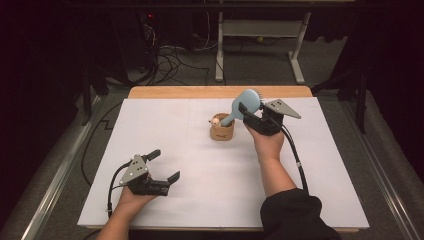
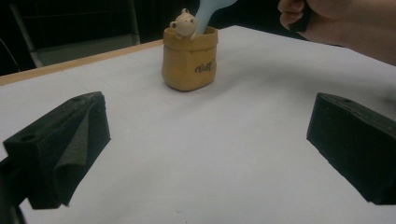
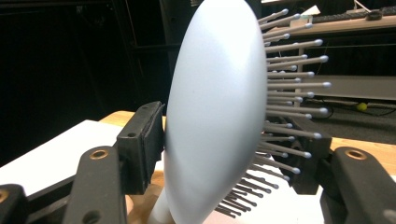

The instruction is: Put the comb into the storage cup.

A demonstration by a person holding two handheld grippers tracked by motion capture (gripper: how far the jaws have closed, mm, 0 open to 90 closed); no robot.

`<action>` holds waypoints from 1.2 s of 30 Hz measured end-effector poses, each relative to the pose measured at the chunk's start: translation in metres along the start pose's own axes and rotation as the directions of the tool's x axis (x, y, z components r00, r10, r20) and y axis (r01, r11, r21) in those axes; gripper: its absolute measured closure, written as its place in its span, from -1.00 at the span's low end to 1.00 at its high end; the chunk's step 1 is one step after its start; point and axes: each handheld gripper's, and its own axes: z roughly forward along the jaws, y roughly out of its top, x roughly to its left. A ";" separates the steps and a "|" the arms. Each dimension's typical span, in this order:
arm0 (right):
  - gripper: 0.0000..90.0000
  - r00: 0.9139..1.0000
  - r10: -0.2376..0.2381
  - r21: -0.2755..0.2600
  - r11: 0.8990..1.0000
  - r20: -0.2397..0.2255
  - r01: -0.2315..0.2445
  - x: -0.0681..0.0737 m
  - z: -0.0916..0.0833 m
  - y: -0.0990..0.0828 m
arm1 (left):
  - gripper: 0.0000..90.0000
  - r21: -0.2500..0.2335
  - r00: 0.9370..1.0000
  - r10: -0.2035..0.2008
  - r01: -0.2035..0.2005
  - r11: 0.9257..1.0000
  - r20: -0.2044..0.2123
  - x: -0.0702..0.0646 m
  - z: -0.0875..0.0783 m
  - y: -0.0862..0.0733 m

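Observation:
A light blue hairbrush (image 1: 248,101) leans with its handle (image 2: 208,11) inside a small tan cup (image 1: 221,131) that has a bear figure (image 2: 183,23) on its rim. My right gripper (image 1: 251,111) holds the brush head (image 3: 215,107) just right of the cup. One pad lies against the smooth back and the bristle tips meet the other pad. My left gripper (image 1: 165,164) rests near the front left of the table, open, with nothing between its jaws. It faces the cup (image 2: 189,63) from a distance.
A white sheet (image 1: 150,130) covers the table, with a wooden edge (image 1: 220,92) at the far side. Beyond it the floor holds cables (image 1: 170,62) and a white desk frame (image 1: 260,30). The hand holding the right gripper (image 2: 336,23) hovers right of the cup.

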 end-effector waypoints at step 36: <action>-0.62 1.000 0.016 0.050 0.999 0.005 -0.016 -0.010 -0.007 0.001 | -0.99 -0.003 1.000 -0.006 0.006 1.000 -0.006 0.001 0.000 0.000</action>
